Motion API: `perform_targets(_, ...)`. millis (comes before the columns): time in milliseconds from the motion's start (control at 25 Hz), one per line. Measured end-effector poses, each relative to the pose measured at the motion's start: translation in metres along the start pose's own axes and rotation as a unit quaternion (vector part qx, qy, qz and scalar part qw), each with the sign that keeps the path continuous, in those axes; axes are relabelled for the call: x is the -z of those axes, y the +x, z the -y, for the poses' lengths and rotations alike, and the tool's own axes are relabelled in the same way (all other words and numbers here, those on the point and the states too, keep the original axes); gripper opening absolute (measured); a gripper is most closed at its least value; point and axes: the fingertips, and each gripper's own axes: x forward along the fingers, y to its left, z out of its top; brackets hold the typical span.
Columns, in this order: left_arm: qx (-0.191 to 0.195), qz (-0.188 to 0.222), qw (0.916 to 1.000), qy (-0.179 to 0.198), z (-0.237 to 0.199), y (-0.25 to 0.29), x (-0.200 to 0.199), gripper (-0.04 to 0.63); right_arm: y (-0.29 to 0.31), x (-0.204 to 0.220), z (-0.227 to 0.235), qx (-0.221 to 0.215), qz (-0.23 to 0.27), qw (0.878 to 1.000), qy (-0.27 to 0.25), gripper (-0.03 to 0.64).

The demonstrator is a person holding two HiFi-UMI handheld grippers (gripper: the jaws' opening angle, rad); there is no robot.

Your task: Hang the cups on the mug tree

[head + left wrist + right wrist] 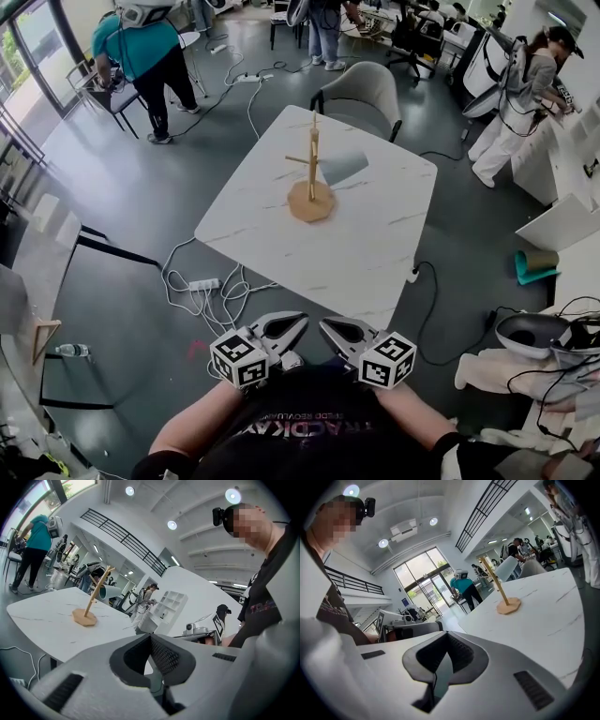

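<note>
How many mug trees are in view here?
1. The wooden mug tree stands upright near the middle of the white table, its pegs bare. Nothing suggests another is hidden.

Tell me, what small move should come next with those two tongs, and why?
Probably turn to look for a cup before reaching out. The mug tree stands bare, and the white table holds nothing else, so no cup is in reach. The left tongs and right tongs are both shut and empty, held near the person's body, short of the table's edge.

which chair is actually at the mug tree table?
The grey armchair, at the table's far edge behind the mug tree. The chair beside the teal-shirted person stands well clear.
</note>
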Motion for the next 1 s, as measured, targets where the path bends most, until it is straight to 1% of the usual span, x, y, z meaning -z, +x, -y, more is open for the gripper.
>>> perform_targets(480,0.0,-0.004,1.0,-0.008,0.002,-0.001,0.006,-0.003,-0.003,0.007,-0.004,-0.006,-0.002,1.0,0.005,0.009)
perform_targets(1000,-0.001,-0.004,1.0,-0.008,0.002,-0.005,0.008,-0.003,0.003,0.013,-0.012,-0.016,-0.013,1.0,-0.004,0.009)
